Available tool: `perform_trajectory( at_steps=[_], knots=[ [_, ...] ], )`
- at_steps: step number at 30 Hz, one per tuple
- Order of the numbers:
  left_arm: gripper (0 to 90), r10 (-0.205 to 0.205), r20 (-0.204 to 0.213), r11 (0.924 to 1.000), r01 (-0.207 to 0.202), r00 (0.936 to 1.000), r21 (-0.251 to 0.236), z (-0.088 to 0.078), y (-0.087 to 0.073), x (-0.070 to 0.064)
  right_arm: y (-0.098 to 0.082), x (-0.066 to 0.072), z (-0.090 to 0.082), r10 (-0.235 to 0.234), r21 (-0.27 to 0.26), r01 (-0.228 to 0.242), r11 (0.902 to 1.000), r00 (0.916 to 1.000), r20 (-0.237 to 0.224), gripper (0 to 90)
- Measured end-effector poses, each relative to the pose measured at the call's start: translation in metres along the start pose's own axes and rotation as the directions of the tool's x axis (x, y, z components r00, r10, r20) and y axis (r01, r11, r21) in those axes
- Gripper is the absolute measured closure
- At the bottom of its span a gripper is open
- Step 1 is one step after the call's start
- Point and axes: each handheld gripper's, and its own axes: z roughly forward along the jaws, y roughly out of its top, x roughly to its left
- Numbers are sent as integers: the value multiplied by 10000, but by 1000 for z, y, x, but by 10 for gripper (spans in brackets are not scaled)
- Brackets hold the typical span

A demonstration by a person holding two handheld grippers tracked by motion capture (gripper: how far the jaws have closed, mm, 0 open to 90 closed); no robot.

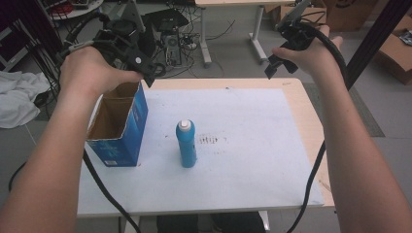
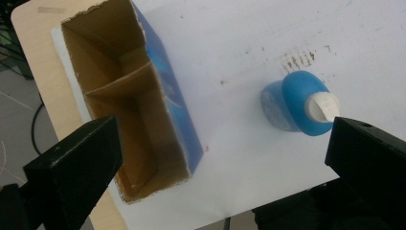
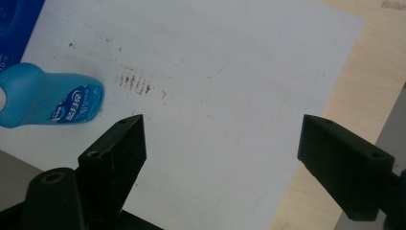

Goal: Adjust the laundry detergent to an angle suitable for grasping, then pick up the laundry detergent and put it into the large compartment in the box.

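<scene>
A blue bottle (image 1: 187,144) with a white cap stands upright near the middle of the white sheet (image 1: 243,160) on the table. Left of it sits an open blue cardboard box (image 1: 118,127) with a brown inside and a divider. My left gripper (image 1: 145,65) is held high over the far end of the box, jaws wide apart and empty. In the left gripper view the box (image 2: 143,110) and the bottle (image 2: 297,103) lie below, between the jaws. My right gripper (image 1: 279,63) hovers above the table's far right corner, open and empty. Its view shows the bottle (image 3: 48,98) at the left.
The wooden table edge (image 1: 316,126) runs along the right of the sheet. Behind the table stand another desk, cables and electronics (image 1: 170,29) on the floor. Cardboard boxes (image 1: 396,48) sit at the far right. White cloth (image 1: 17,99) lies at the left.
</scene>
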Motion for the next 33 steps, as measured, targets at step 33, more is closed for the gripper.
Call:
perform_trajectory(
  at_steps=[33],
  knots=[
    [0, -450, 105, 9987, 448, 9989, 234, 7, 0, -10, -1, 0, 8, -119, 4, 119, 9999, 9998, -155, 170]
  ],
)
